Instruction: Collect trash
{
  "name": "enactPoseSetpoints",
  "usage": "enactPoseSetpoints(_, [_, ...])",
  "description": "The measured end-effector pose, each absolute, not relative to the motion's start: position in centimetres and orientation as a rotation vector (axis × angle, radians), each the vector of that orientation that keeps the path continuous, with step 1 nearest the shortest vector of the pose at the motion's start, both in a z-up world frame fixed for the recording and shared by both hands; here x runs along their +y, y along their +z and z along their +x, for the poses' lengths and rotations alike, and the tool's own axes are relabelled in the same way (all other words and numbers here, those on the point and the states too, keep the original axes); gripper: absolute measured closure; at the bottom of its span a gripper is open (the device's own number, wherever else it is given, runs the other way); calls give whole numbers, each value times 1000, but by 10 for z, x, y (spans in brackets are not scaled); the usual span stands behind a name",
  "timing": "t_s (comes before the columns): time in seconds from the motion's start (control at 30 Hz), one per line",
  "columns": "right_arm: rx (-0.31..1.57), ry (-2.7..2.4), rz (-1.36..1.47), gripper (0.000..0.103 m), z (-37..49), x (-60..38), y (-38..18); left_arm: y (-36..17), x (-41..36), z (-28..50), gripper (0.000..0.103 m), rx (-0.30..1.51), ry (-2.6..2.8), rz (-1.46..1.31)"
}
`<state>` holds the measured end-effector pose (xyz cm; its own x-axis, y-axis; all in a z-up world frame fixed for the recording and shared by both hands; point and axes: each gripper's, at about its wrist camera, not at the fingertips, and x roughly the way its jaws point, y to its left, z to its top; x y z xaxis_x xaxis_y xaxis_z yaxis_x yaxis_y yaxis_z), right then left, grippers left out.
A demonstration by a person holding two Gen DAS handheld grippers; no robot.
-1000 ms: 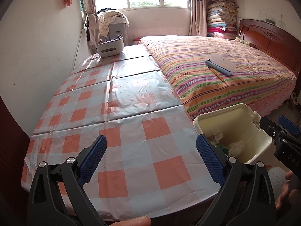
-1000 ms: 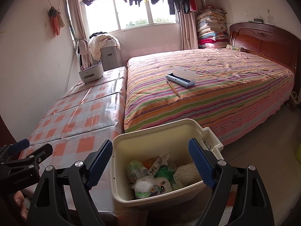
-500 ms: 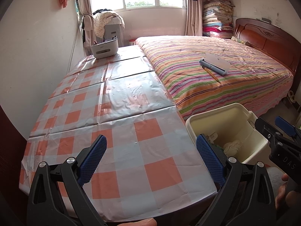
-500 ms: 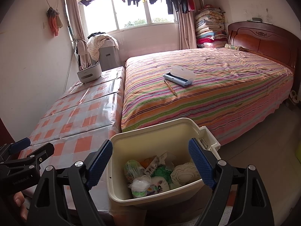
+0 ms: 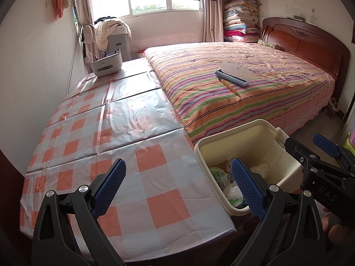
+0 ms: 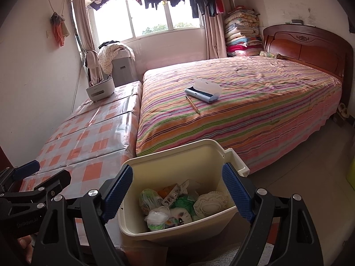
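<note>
A cream trash bin (image 6: 177, 166) stands on the floor between the table and the bed. It holds crumpled bags, wrappers and a blister pack (image 6: 168, 208). My right gripper (image 6: 177, 177) hangs open just above the bin's near rim, nothing between its fingers. My left gripper (image 5: 177, 177) is open and empty over the near corner of the checked tablecloth (image 5: 111, 122). Its right finger (image 5: 246, 184) overlaps the bin (image 5: 255, 146) in the left wrist view. The right gripper (image 5: 321, 155) shows at that view's right edge.
A striped bed (image 5: 244, 93) carries an open pencil case (image 5: 233, 75) and a pencil (image 5: 228, 86). A white caddy (image 5: 106, 64) sits at the table's far end by the wall. Bare floor (image 6: 299, 173) lies right of the bin. A hand (image 5: 339, 232) grips the right tool.
The left gripper has slid rightward along the table's near edge, so the bin now sits behind its right finger. The right gripper has stayed almost still over the bin, jaws unchanged.
</note>
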<state>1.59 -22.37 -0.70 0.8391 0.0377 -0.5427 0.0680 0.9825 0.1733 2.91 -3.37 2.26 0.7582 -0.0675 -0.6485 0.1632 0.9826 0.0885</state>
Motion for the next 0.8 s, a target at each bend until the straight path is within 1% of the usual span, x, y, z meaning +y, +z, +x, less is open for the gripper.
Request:
enactPoseSetpoints(0.37, [577,-19,194,22,14,-226,-8,24,-40,20,8,663,-147,156])
enactPoseSetpoints(0.47, [576,-18,192,22,13,-226,-8,25,-37,21,7,669,-145,134])
enactPoseSetpoints(0.8, [572,-8,193,22,9,-224,-6,23,-31,20,7,701,-139,122])
